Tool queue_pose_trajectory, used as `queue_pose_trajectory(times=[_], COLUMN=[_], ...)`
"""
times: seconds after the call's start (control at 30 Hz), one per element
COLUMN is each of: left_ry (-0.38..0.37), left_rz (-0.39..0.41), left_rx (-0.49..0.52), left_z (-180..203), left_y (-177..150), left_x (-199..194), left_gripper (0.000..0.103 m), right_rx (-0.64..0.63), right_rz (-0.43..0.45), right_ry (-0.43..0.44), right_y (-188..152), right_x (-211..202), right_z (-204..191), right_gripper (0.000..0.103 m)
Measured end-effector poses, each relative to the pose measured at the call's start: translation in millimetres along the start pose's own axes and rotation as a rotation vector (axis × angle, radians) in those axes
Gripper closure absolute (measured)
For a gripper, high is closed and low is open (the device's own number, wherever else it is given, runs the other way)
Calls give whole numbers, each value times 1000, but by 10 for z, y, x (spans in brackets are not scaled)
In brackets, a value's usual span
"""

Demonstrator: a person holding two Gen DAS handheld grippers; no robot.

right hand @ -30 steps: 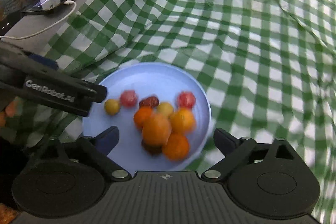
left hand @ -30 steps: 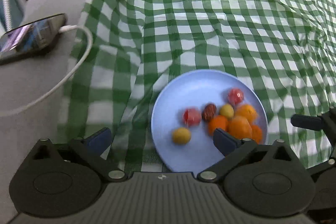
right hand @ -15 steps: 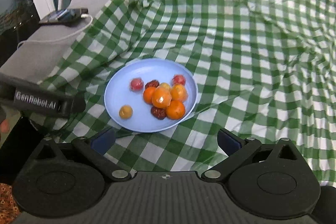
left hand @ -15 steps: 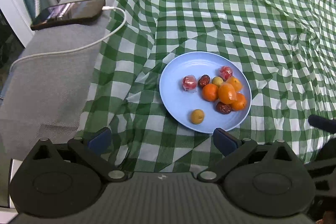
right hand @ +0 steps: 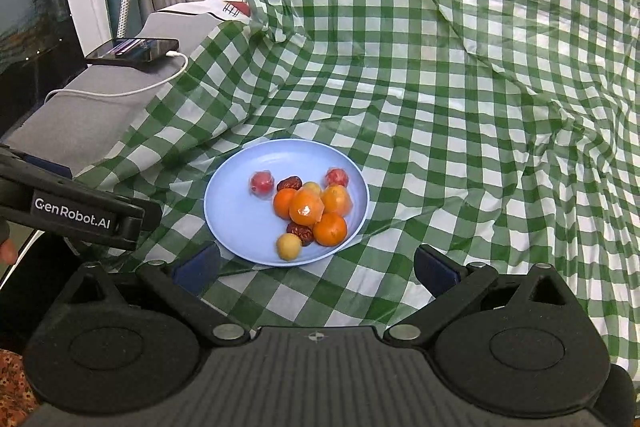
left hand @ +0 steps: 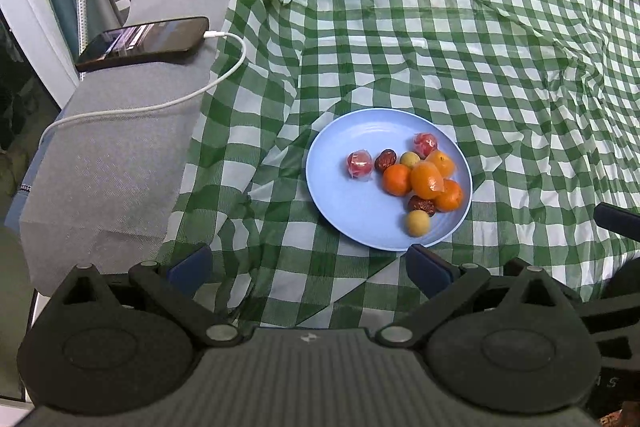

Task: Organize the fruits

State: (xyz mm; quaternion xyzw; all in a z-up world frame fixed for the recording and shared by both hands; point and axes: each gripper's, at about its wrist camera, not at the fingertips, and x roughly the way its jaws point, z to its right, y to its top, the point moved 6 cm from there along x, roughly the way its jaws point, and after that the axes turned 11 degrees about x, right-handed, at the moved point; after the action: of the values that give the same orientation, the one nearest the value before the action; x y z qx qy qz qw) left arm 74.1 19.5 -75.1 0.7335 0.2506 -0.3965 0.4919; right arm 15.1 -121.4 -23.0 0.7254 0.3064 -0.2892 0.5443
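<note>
Hovering with its fingers spread apart and holding nothing, the left tool (left hand: 308, 269) has the blue plate (left hand: 340, 195) of fruits (left hand: 416, 179) ahead and off to its right on the checked cloth (left hand: 400, 47), near the cloth's left edge. Sitting almost straight ahead of the right tool (right hand: 316, 267), also spread and empty, that plate (right hand: 236, 223) looks nearer to it, the loose yellow fruit (right hand: 289, 247) at the near rim closest.

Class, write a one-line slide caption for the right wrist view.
Open right gripper faces a blue plate of mixed small fruits on green checked cloth.
</note>
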Motion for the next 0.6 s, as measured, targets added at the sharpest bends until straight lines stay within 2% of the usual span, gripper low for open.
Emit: queue_pose_trajectory(times=[0.6], left_ry=[21], left_rz=[31], left_rx=[52], left_z=[21], left_y=[2], left_x=[-34], left_gripper=[0], right_rx=[-22], right_rz=[15], right_ry=[-2], right_y=[19], right_x=[-40], right_z=[-59], right_gripper=[1])
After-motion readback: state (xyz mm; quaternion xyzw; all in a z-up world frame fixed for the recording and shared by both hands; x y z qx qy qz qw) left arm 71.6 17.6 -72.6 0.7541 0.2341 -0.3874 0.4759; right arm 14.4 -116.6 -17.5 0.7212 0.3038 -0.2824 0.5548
